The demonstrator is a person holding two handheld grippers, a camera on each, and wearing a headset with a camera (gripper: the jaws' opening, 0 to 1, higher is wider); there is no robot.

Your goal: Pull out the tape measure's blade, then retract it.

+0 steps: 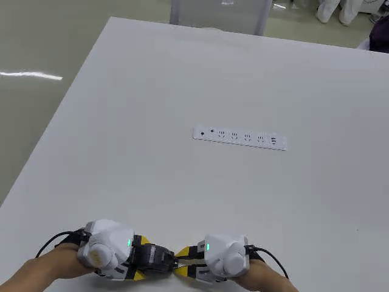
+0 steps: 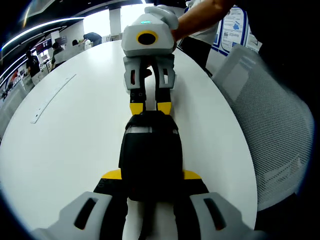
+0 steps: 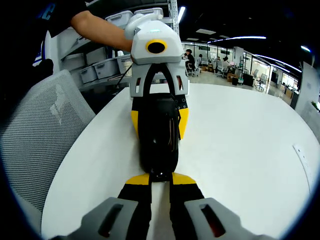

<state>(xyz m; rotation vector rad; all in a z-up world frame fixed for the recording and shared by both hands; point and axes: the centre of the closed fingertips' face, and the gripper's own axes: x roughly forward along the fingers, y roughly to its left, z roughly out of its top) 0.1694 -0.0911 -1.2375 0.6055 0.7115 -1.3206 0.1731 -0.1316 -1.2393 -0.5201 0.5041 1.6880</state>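
Tape measure (image 1: 157, 257), black-cased, is found at lower centre of the head view, at the table's (image 1: 182, 91) near edge. Case is clamped by left gripper (image 1: 144, 257) as an anchor. Right gripper (image 1: 181, 261) jaws are pinched together at its mouth, judged to be on the blade tip, for a straight pull.

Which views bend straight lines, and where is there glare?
Head view: even light, glare streak on the floor, straight table edges. Left gripper view: fisheye bows the table edge. Right gripper view: same bowing, bright ceiling lights, tape measure sharp.

Matt black plastic tape measure (image 2: 150, 160), smooth white table (image 1: 182, 91), mesh chair back (image 2: 270, 130)
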